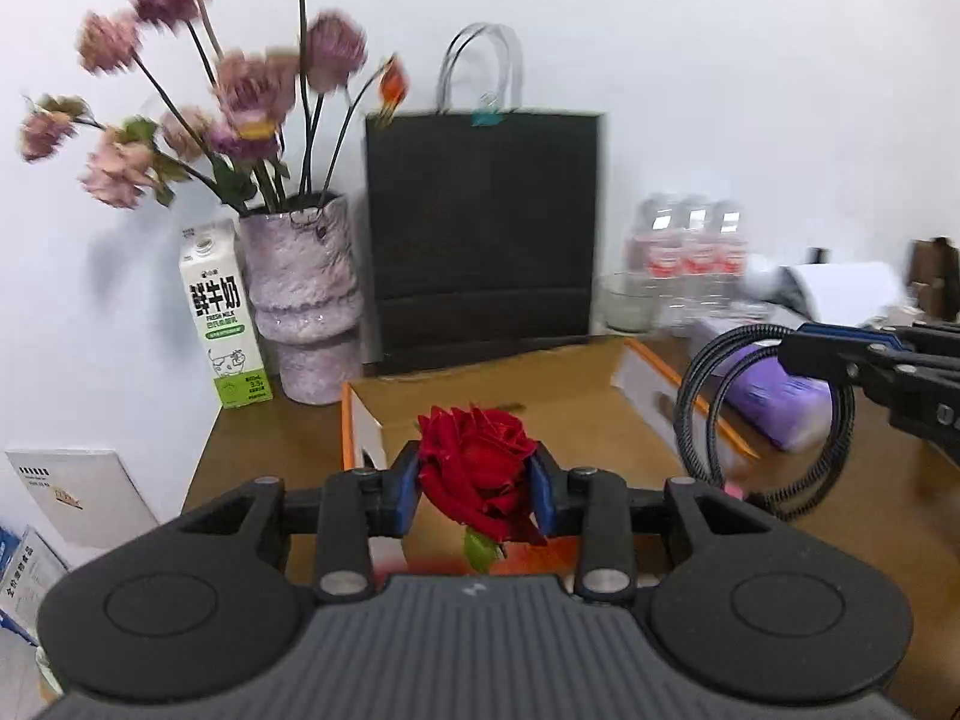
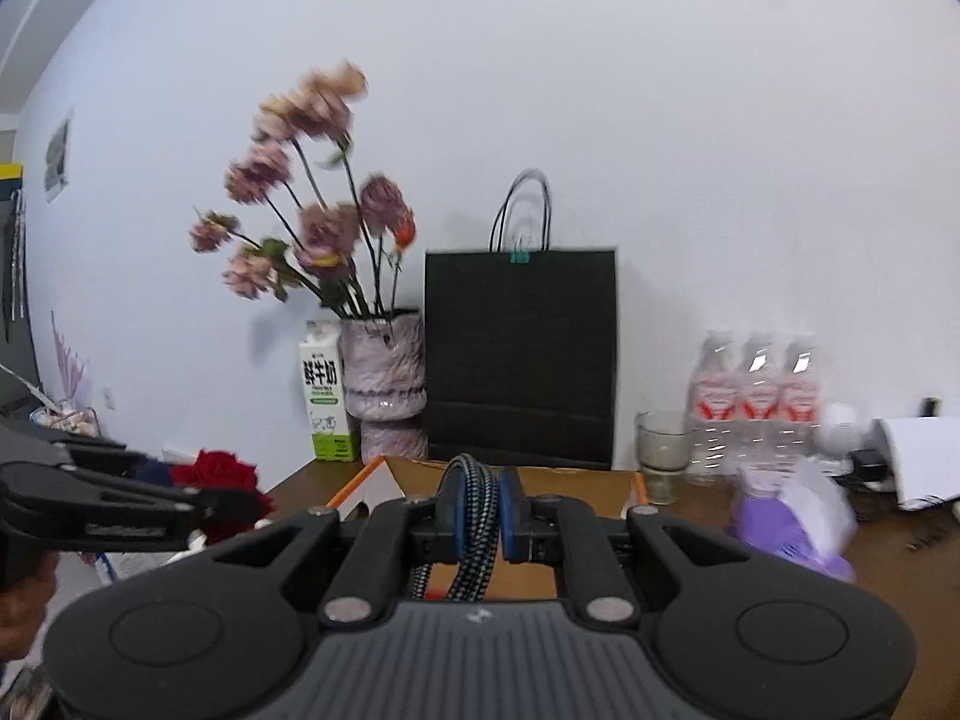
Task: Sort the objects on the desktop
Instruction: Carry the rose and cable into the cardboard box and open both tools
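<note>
Red rose [image 1: 480, 468] pinched in the left tongs [image 1: 477, 483] sits above the cardboard box [image 1: 576, 396], the vase [image 1: 306, 300] up-left, while the right tongs [image 2: 480, 510] clamp a braided cable [image 2: 474, 516].

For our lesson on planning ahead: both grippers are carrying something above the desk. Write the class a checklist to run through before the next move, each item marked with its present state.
1. Left gripper closed on the red rose: ok.
2. Right gripper closed on the braided cable: ok.
3. Cardboard box open below the rose: ok.
4. Cable loop hangs free of the left gripper: ok.
5. Rose stem intact: cannot tell.
</note>
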